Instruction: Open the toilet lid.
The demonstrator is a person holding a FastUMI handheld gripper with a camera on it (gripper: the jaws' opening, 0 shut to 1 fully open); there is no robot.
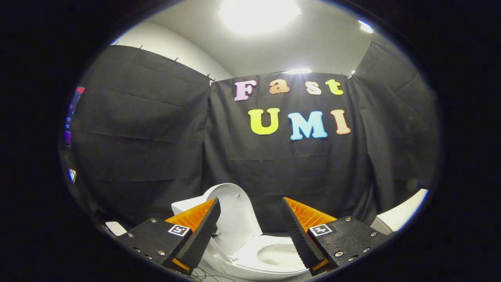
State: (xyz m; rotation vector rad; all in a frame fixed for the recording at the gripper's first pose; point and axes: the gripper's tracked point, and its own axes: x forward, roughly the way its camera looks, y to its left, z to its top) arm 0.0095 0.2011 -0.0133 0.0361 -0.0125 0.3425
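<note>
Standing raised, the white toilet lid (234,213) leans back toward the tank (188,204), just beyond my left fingertip and partly hidden behind it. Below it the seat (270,244) and bowl (278,254) lie uncovered, seen through the gap between my fingers. My gripper (250,231) hangs spread wide above the toilet, its black-and-orange fingers (297,231) holding nothing and touching nothing. Black cloth (156,137) walls the booth behind, under a bright ceiling lamp (258,13).

Toilet (270,256) beyond the spread fingers (203,231) — lid (235,219) raised behind its bowl.
</note>
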